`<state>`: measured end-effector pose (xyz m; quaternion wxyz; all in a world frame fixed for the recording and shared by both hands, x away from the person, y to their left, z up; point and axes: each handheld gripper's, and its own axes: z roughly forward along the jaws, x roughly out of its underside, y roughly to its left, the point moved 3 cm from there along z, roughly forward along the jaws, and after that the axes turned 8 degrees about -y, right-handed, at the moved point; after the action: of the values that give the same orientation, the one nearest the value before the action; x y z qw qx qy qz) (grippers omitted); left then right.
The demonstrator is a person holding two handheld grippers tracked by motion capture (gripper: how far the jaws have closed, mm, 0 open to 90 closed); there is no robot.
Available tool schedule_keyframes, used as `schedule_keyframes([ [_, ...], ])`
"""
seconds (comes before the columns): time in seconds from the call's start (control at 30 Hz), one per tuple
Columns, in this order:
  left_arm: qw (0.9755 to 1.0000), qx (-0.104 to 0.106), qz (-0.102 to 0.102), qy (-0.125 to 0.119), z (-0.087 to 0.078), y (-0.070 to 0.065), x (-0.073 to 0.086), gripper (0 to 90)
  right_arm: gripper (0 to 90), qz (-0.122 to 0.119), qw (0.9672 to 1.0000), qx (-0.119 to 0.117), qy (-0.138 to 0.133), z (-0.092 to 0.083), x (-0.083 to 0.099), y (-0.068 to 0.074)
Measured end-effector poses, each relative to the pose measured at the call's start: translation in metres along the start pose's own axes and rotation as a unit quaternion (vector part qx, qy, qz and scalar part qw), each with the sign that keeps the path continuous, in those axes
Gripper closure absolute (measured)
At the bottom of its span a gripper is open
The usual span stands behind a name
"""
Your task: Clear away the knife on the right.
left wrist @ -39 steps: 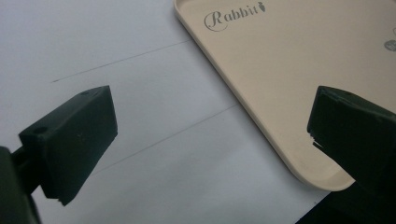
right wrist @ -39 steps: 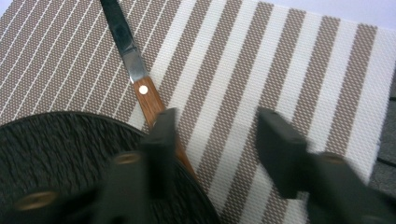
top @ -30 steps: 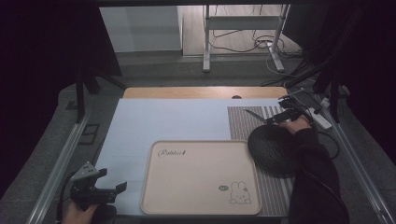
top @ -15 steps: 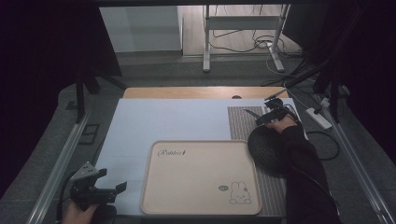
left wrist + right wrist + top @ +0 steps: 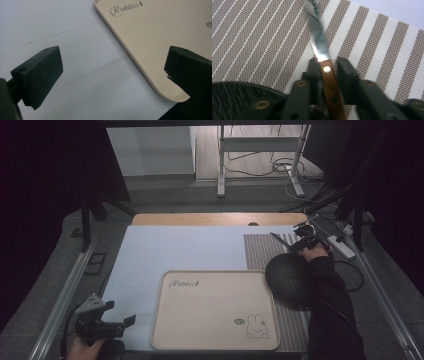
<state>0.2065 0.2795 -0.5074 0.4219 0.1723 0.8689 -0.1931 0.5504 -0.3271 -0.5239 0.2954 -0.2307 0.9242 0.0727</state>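
Observation:
A knife with a wooden handle [image 5: 330, 85] and a steel blade [image 5: 318, 42] lies on the brown-and-white striped placemat [image 5: 257, 37]. My right gripper [image 5: 328, 62] has just been closing its jaws, and they now sit against both sides of the handle. From above, the same gripper [image 5: 303, 240] is at the mat's far right, with the knife blade [image 5: 278, 239] pointing left. Near the front left corner, my left gripper [image 5: 127, 321] is open and holds nothing. In its own view, my left gripper [image 5: 112, 67] hovers over the white sheet beside the tray corner.
A beige tray [image 5: 215, 315] printed with a rabbit lies at the front middle; its rim [image 5: 140, 67] is close to the left jaws. A dark round woven piece [image 5: 289, 279] rests on the striped placemat [image 5: 257, 251]. A power strip [image 5: 341, 245] lies off the table's right edge.
The right hand came in from the table's right edge to the knife on the striped mat, and its jaws closed around the handle. The left gripper stayed put.

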Motion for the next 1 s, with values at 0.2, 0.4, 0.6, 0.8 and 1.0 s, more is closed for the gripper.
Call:
schedule_keyframes([
  [0.2, 1.0, 0.0, 0.0, 0.0, 0.0, 0.0, 0.0, 2.1, 77.4, -0.002, 1.0, 0.002, -0.004, -0.002, 0.002, -0.008],
  [0.4, 1.0, 0.0, -0.001, 0.0, 0.0, 0.0, 0.0, 2.2, 77.4, 0.006, 0.9997, 0.015, -0.019, -0.01, 0.006, -0.022],
  [0.6, 1.0, 0.0, -0.001, -0.001, 0.0, 0.0, 0.0, 2.2, 77.4, 0.013, 0.9994, 0.026, -0.019, -0.019, 0.013, -0.036],
  [0.8, 1.0, 0.0, 0.0, -0.001, 0.0, 0.0, 0.0, 2.2, 77.4, 0.025, 0.9988, 0.022, -0.035, -0.035, 0.014, -0.04],
  [1.0, 1.0, -0.001, 0.002, 0.0, 0.0, 0.0, 0.0, 2.2, 77.4, 0.009, 0.9989, 0.017, -0.044, -0.045, 0.013, -0.029],
])
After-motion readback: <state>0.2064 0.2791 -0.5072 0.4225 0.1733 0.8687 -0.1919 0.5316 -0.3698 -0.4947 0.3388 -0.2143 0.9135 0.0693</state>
